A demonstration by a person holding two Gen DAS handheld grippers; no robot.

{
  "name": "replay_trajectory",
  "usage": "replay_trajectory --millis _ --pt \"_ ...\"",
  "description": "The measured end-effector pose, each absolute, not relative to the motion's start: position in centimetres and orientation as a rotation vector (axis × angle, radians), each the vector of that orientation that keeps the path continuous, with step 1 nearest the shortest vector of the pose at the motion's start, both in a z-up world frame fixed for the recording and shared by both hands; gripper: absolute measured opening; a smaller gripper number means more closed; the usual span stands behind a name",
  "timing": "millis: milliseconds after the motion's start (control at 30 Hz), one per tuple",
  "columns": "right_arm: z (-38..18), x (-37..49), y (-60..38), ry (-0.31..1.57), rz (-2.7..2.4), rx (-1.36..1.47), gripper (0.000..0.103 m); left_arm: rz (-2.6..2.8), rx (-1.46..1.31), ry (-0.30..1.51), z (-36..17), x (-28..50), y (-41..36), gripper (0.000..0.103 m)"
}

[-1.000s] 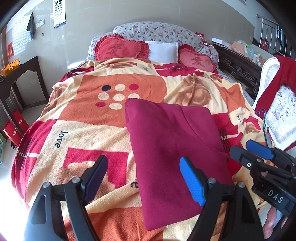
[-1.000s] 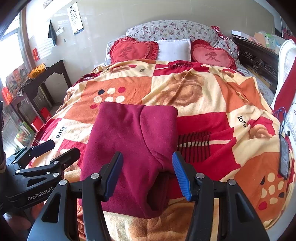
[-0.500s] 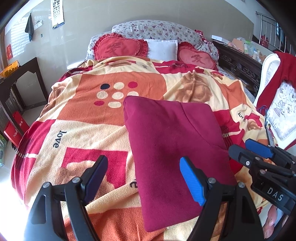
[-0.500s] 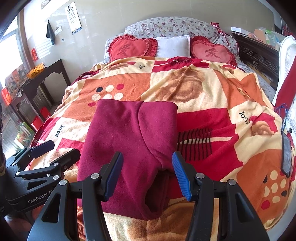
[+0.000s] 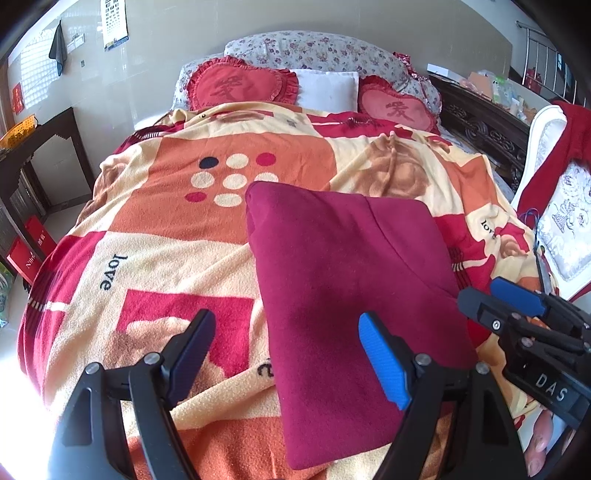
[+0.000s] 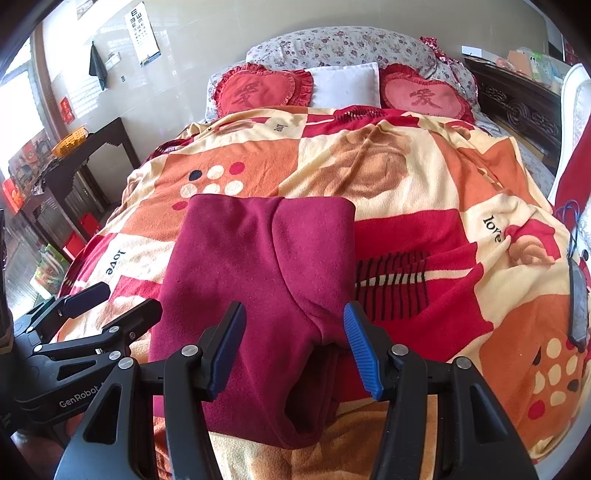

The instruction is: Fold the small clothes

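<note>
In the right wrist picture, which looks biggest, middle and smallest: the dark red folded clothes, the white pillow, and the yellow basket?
1. Folded maroon garment, but it lies nearest the camera, which inflates it.
2. White pillow.
3. Yellow basket, smallest; it sits far off at the edge, so its true size is unsure.

A home bedroom — a bed (image 5: 110, 236) fills both views, spread with a patchwork fleece blanket (image 5: 166, 229) printed "love". At its head edge lie two red heart cushions (image 6: 262, 90), a white pillow (image 6: 345, 83) and a floral bolster (image 6: 351, 46). A dark side table (image 6: 92, 144) stands off the bed's left edge — a carved dark wood frame (image 5: 484, 125) runs along the right. An eye chart (image 6: 142, 33) hangs on the wall.
</note>
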State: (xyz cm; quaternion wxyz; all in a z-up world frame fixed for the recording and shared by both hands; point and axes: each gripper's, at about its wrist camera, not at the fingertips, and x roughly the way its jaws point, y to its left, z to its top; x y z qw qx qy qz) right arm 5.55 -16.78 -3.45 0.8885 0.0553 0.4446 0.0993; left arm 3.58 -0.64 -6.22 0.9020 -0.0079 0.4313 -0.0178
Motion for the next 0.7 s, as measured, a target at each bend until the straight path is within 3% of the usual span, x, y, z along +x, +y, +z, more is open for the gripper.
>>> replay_trajectory --millis 700 --pt "-4.07 6.32 -17.01 0.935 0.203 0.120 0.039 -0.051 0.008 0.902 -6.49 4.10 -1.31 0.083"
